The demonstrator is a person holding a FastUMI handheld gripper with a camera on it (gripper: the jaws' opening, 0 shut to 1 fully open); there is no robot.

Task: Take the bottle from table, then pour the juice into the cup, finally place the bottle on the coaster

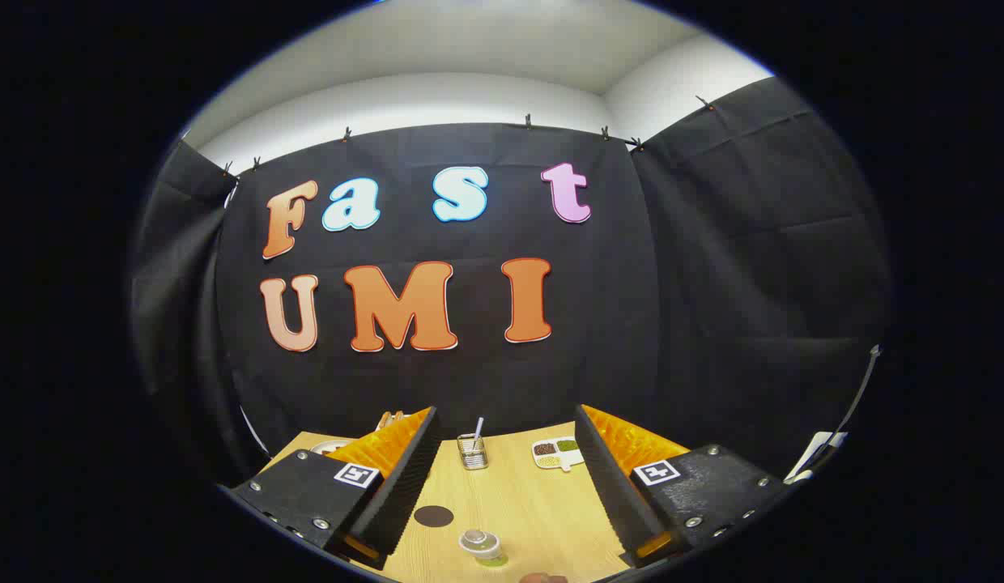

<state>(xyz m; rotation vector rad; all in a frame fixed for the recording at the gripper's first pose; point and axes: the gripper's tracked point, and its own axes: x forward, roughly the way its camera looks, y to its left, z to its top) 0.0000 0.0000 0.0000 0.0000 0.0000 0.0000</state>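
My gripper is held high above the light wooden table, and its two black ridged fingers stand wide apart with nothing between them. Down on the table between the fingers lies a dark round coaster. Just right of it and nearer to me stands a small clear cup with a greenish base. At the very near edge a small brown rounded top peeks in; I cannot tell whether it is the bottle.
Toward the far edge of the table stand a small wire holder with a spoon and a white divided dish of dark and green bits. A plate lies beyond the left finger. The black cloth wall closes off the back.
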